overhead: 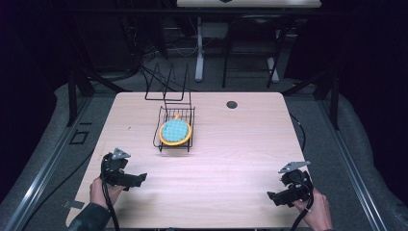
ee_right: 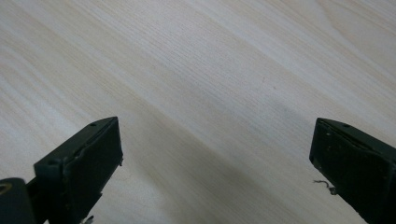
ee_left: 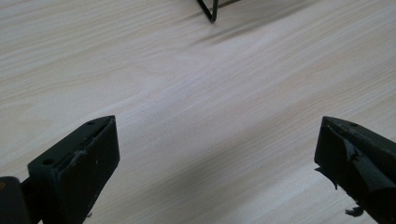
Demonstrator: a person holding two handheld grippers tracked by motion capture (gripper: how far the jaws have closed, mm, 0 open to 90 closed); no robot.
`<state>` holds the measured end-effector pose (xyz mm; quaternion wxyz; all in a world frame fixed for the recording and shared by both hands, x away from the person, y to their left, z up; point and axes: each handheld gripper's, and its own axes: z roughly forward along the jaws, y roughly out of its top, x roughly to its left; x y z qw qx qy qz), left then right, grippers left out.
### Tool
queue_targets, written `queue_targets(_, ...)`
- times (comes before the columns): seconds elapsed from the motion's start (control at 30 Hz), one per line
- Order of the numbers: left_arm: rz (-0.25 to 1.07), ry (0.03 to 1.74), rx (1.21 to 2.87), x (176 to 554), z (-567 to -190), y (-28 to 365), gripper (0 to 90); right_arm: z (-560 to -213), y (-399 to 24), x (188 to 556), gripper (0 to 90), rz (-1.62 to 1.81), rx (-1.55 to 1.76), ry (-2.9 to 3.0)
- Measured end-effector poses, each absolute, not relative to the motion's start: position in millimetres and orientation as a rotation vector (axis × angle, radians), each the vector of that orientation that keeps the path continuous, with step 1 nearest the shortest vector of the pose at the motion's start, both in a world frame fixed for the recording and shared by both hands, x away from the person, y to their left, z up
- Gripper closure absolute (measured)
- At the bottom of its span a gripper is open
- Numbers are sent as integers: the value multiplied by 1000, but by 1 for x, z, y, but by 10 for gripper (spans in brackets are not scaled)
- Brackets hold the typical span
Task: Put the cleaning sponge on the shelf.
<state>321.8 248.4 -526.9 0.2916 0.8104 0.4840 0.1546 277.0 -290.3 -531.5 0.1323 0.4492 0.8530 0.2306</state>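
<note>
We see a round plate (overhead: 175, 132) with an orange rim and a pale blue, gridded centre leaning tilted inside a black wire rack (overhead: 185, 115), which stands on the far middle part of the light wooden table (overhead: 231, 144). The rack's tall wire prongs rise behind the plate, toward the table's far edge. A small dark round spot (overhead: 232, 104) sits on the tabletop to the right of the rack, apart from it.

We find both grippers well away from the plate, near the table's front edge. The left gripper (overhead: 137, 179) is held low at the front left, its jaws pointing inward along the table. In the left gripper view its jaws stand wide apart with bare wood between them, and a corner of the rack's wire shows at the top. The right gripper (overhead: 272, 196) sits at the front right, also pointing inward. In the right gripper view its jaws are likewise spread wide over bare tabletop, gripping nothing.
</note>
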Motion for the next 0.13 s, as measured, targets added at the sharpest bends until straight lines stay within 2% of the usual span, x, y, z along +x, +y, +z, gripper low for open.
queue_targets(0.13,409,1281,2162,323,-527,247,1,-532,-293,277,19,673,1311,2471)
